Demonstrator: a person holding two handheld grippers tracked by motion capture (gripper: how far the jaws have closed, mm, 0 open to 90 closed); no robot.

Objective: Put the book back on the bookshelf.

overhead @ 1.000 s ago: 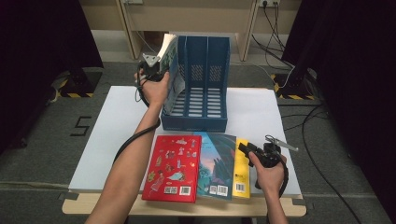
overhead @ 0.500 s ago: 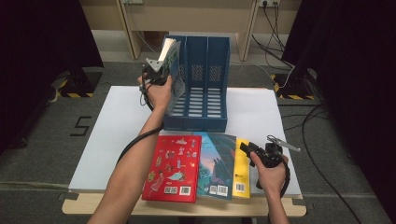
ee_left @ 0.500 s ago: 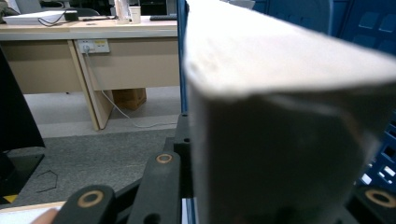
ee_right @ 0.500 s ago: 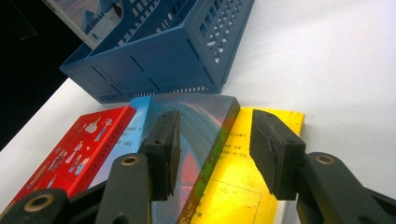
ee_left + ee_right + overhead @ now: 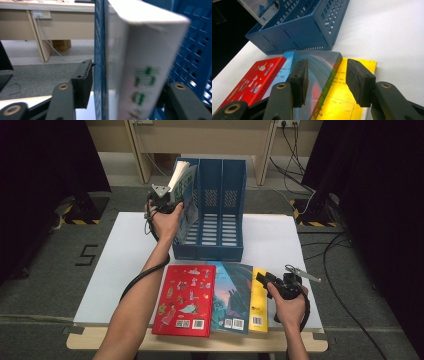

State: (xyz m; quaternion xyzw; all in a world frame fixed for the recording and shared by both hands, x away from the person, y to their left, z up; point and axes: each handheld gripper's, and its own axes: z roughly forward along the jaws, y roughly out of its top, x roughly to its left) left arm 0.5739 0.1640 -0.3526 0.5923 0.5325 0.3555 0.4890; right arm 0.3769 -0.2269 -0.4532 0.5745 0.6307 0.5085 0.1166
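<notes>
Book (image 5: 182,190) blocks the file rack's (image 5: 220,245) left slot; middle and right slots stand free.

We see the high view evenly lit from above: the white table (image 5: 125,265) is bright, without hard glare, and soft short shadows lie beside the blue file rack (image 5: 215,210) and the forearms. The left and right edges of the frame sink into near-black curtains, where we make out no detail. In the left gripper view the white book (image 5: 140,62) at the centre is badly blurred, too close to focus, its green print smeared; the desk in the upper left is sharper. In the right gripper view the white surface in the upper right nearly blows out, the upper left corner is dark, and the yellow cover (image 5: 347,100) carries a mild sheen.
</notes>
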